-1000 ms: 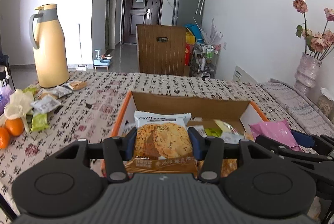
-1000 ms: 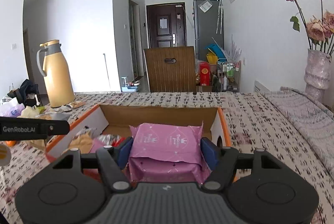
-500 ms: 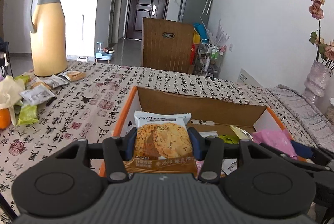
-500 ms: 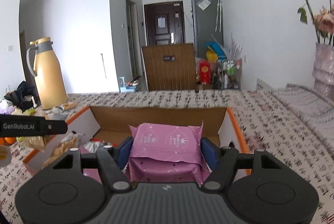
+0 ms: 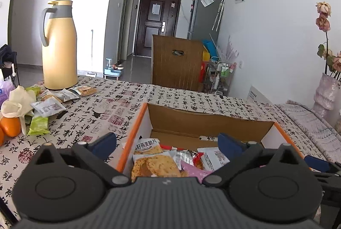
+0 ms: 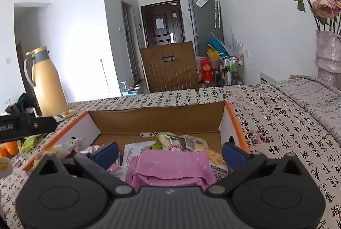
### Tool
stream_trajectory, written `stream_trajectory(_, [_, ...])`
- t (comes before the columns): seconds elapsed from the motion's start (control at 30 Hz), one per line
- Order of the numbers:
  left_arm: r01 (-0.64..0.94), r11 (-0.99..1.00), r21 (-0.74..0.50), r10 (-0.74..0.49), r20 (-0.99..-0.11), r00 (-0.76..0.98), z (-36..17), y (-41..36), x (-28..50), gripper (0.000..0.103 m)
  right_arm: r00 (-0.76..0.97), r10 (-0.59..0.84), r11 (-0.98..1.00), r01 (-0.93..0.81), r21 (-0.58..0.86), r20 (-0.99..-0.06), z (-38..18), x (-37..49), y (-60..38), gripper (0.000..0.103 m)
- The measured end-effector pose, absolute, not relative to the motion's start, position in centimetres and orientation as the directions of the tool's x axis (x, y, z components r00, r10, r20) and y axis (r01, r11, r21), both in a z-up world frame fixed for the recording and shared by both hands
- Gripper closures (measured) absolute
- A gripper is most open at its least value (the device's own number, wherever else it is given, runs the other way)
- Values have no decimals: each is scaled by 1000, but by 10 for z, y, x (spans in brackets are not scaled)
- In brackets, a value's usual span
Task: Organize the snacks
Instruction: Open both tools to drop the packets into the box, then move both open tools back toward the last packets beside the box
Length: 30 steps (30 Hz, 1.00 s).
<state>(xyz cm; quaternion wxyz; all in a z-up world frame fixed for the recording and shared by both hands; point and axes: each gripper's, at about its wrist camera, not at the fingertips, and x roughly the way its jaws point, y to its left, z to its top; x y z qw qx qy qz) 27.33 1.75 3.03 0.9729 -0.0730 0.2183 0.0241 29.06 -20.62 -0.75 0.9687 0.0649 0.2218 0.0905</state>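
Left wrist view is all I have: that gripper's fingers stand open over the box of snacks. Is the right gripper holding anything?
Observer: No. The right gripper is open, its fingers spread wider than the pink packet below them.
Operator: Where is that packet?
Observer: It lies inside the cardboard box, on top of other snacks, at the near end.
Operator: Anything on the box's right wall? I only see its edge.
Observer: A small dark hole sits low in that wall, just beyond the right finger.
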Motion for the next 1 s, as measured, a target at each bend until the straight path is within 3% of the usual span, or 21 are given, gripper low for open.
stream_trajectory(0.47, [-72, 985, -154, -2, -436, 900, 47, 19, 262, 0, 890, 205, 975, -148, 167, -408, 6, 286, -204, 0])
stream_trajectory(1.0, [-54, 988, -148, -18, -446, 895, 47, 42, 195, 0, 885, 184, 982, -152, 110, -428, 18, 219, -187, 0])
